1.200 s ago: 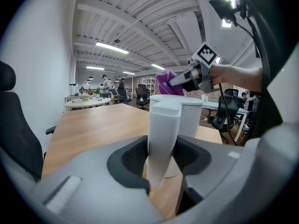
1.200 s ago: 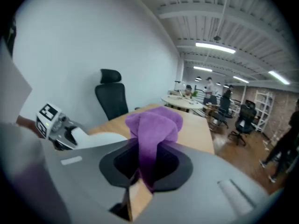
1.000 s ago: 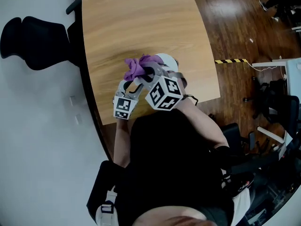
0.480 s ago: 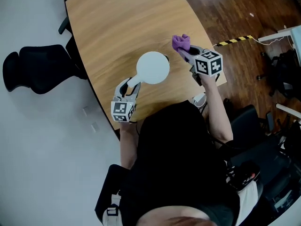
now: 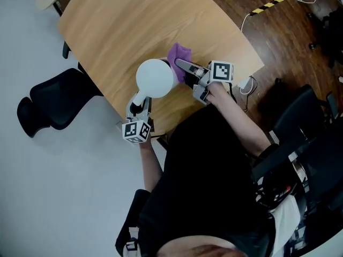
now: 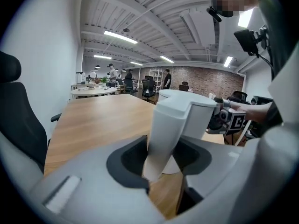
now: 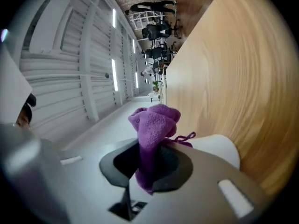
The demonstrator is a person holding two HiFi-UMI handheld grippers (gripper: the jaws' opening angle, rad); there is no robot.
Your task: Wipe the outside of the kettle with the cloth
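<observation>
1. Pale wood covers the rounded bench (image 5: 134,25) in the head view, with grey floor to its left and dark plank floor to its right. A round white plastic kettle (image 5: 155,78) stands near the bench's near edge. The left gripper (image 5: 140,104) reaches up to the kettle's white handle (image 5: 141,96). The right gripper (image 5: 184,67) comes in from the right with a crumpled purple fleece cloth (image 5: 178,54) at its tip, just beside the kettle's far right side. Whether the cloth touches the kettle cannot be told. A black office chair (image 5: 51,103) stands off the bench's left edge.

2. Seen from the left gripper view, the left gripper (image 6: 161,160) has its jaws pinching the upright handle (image 6: 163,129), and the kettle body (image 6: 198,120) is beyond it on the bench (image 6: 93,120). The right gripper (image 6: 230,121) shows past the kettle.

3. Seen from the right gripper view, the right gripper (image 7: 147,164) has its jaws pressed on the cloth (image 7: 152,125), which bunches out past them. The bench (image 7: 233,78) fills the right side.
</observation>
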